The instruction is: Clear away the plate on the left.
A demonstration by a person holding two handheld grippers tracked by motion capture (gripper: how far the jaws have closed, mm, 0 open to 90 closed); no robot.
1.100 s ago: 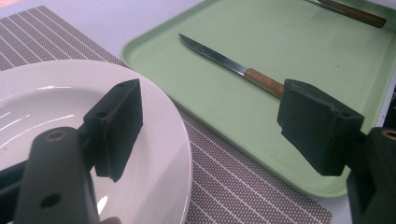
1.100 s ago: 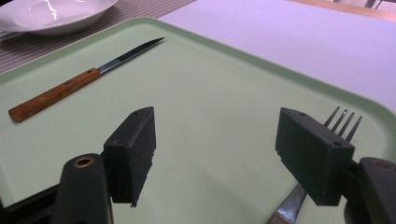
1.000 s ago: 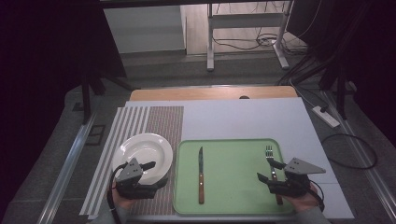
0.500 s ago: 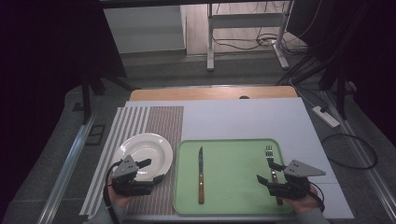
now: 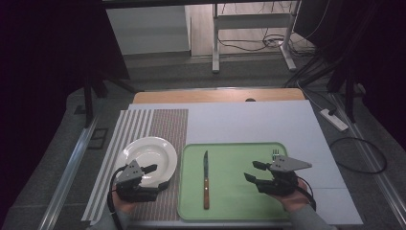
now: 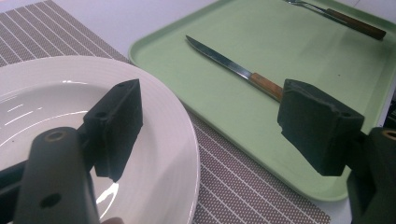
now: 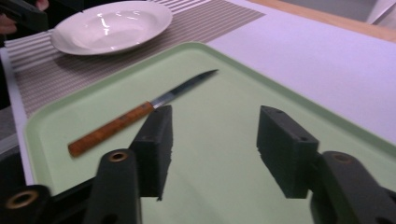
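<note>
Compared with one second earlier, the right hand-held gripper (image 5: 253, 171) has left the fork (image 5: 275, 154) at the tray's (image 5: 230, 211) far right and turned toward the knife (image 5: 206, 179), its jaws having just been closing, yet still apart with nothing between them. The knife lies on the green tray, long axis running away from the person, blade tip at the far end, wooden handle near. It sits well left of the right hand-held gripper; the left hand-held gripper (image 5: 155, 176) hovers wide open and empty over the white plate's (image 5: 143, 153) rim.
</note>
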